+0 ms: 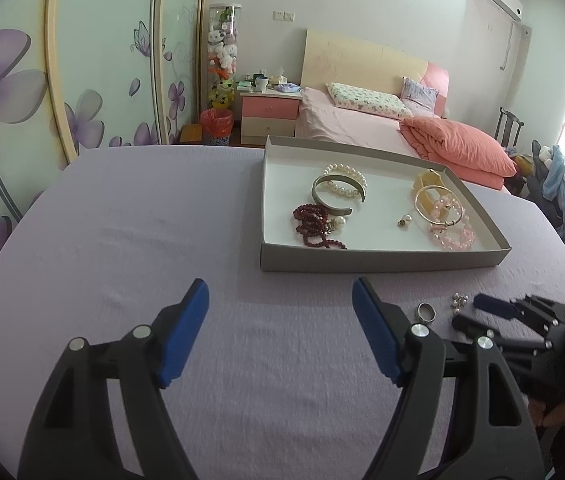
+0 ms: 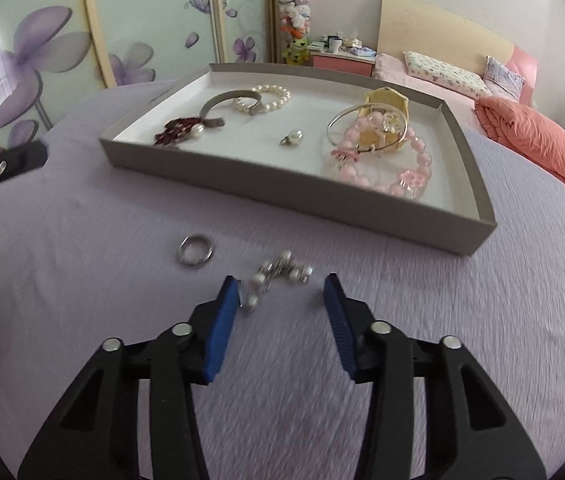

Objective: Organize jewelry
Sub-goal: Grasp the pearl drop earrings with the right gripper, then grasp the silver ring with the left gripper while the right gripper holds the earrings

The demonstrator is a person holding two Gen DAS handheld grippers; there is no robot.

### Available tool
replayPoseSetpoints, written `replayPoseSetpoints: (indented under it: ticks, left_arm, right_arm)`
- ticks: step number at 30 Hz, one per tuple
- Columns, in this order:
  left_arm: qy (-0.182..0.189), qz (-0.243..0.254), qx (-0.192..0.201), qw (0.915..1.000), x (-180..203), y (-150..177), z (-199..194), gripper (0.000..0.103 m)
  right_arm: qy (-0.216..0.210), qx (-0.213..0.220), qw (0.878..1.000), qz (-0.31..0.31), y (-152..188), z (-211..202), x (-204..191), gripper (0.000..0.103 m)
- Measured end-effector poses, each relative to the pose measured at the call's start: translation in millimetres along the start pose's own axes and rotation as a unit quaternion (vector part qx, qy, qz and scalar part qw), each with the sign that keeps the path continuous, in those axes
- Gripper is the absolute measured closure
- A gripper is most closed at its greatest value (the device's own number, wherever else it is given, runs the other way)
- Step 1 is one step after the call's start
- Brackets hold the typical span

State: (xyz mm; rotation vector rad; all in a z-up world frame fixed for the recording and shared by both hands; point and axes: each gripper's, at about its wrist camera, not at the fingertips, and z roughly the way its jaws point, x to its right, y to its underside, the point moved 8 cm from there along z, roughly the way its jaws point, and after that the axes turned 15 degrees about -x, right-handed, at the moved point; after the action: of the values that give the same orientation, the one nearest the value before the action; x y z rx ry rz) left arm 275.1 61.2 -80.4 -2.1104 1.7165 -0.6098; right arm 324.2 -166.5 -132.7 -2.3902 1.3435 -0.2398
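Note:
A grey shallow tray [image 2: 266, 195] with a white floor sits on the lilac tablecloth and holds a pearl bracelet [image 2: 272, 98], a metal cuff [image 2: 218, 108], dark red beads [image 2: 174, 130], a gold bangle [image 2: 366, 128], pink beads [image 2: 410, 160] and a small pearl earring [image 2: 292, 137]. A silver ring [image 2: 195, 250] and a small pearl piece [image 2: 278, 274] lie loose on the cloth. My right gripper [image 2: 280, 294] is open, low over the cloth, its tips beside the pearl piece. My left gripper [image 1: 280, 300] is open and empty over bare cloth, left of the ring [image 1: 426, 312].
The tray [image 1: 382, 258] stands ahead of the left gripper. The right gripper shows at the right edge of the left wrist view [image 1: 498, 308]. A bed [image 1: 362, 120], a nightstand [image 1: 270, 114] and a flowered wardrobe [image 1: 22, 100] stand behind the round table.

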Motion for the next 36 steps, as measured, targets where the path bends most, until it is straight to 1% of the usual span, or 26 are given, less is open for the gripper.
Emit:
replayPoseSetpoints:
  ticks: [4,5,6,9,11,15,18,21,25,29,31,33,36]
  left_arm:
    - [0.001,0.001,-0.004,1.0000,1.7,0.8,2.7,0.029]
    - [0.002,0.002,-0.005,1.0000,2.0,1.1,3.6,0.029]
    - [0.002,0.002,-0.006,1.0000,2.4,1.6,4.5,0.029]
    - [0.002,0.004,-0.009,0.9999,2.7,2.7,6.6,0.029]
    - [0.003,0.005,-0.011,0.9999,4.7,4.2,7.5,0.029]
    - [0.005,0.012,-0.015,0.9998,9.2,6.0,9.7,0.029]
    - [0.008,0.018,-0.017,0.9996,14.9,8.2,10.5,0.029]
    - [0.013,0.026,-0.023,0.9993,22.8,9.7,13.5,0.029]
    - [0.019,0.042,-0.031,0.9985,39.0,13.7,19.4,0.029]
    - [0.025,0.060,-0.040,0.9971,58.1,19.4,27.0,0.029]
    - [0.027,0.070,-0.045,0.9962,68.4,23.1,31.0,0.027]
    - [0.027,0.078,-0.048,0.9954,78.1,25.9,34.5,0.024]
    - [0.031,0.086,-0.053,0.9944,90.3,28.3,39.4,0.024]
  right_arm:
    - [-0.005,0.001,1.000,0.000,-8.9,1.9,-0.2,0.069]
    - [-0.007,0.001,1.000,-0.005,-8.3,1.5,-2.9,0.074]
    - [-0.007,0.002,1.000,-0.009,-8.4,1.3,-4.6,0.087]
    - [0.019,0.000,1.000,-0.022,-5.6,-0.1,-8.2,0.093]
    - [0.021,-0.004,1.000,-0.018,-3.3,-2.8,-7.0,0.093]
    - [0.008,-0.015,1.000,0.017,1.4,-8.0,8.0,0.096]
    - [-0.005,-0.009,0.999,0.050,2.1,-15.5,25.8,0.097]
    - [-0.019,0.008,0.996,0.085,0.4,-29.6,43.4,0.097]
    - [-0.022,0.036,0.993,0.109,-7.4,-53.0,59.4,0.097]
    - [-0.023,0.066,0.990,0.121,-16.2,-75.2,69.3,0.097]
    - [-0.020,0.077,0.989,0.125,-20.7,-83.7,72.9,0.097]
    - [-0.020,0.083,0.988,0.127,-23.2,-87.3,76.0,0.097]
    - [-0.020,0.088,0.987,0.131,-25.2,-89.9,79.4,0.097]
